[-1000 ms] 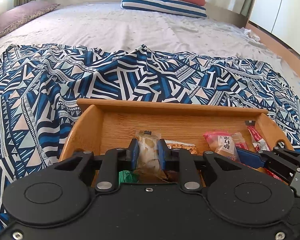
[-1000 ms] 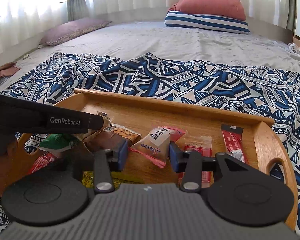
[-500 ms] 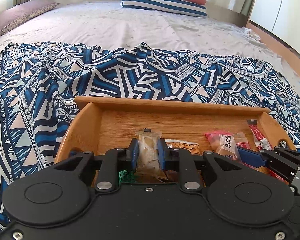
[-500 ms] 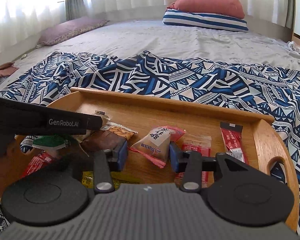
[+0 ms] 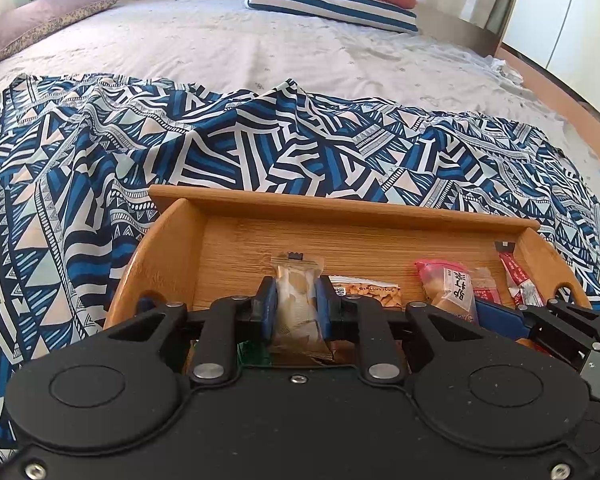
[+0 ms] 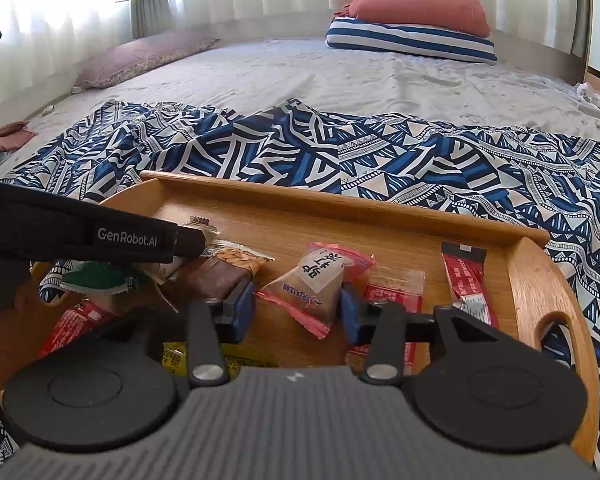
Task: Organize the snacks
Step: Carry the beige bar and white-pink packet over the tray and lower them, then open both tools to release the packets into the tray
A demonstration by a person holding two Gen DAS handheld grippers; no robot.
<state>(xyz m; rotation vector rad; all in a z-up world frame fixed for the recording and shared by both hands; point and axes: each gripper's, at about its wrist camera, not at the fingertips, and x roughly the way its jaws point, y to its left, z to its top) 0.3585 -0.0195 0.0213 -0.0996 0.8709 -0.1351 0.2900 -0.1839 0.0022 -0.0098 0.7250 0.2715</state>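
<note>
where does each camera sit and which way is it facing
Left wrist: on the left gripper, looking along its fingers, shut on a beige snack packet, over the wooden tray toward the pillows.
Right wrist: on the right gripper, fingers just opening around a pink snack packet; the left gripper shows at left.
Shared: tray, both packets, patterned cloth.

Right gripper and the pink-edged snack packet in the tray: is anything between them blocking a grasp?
Nothing visible does. The pink-edged packet already sits between the right gripper's blue pads, whose jaws have just been opening, with gaps either side. The red sachet lies flat beside the right pad, not in between.
</note>
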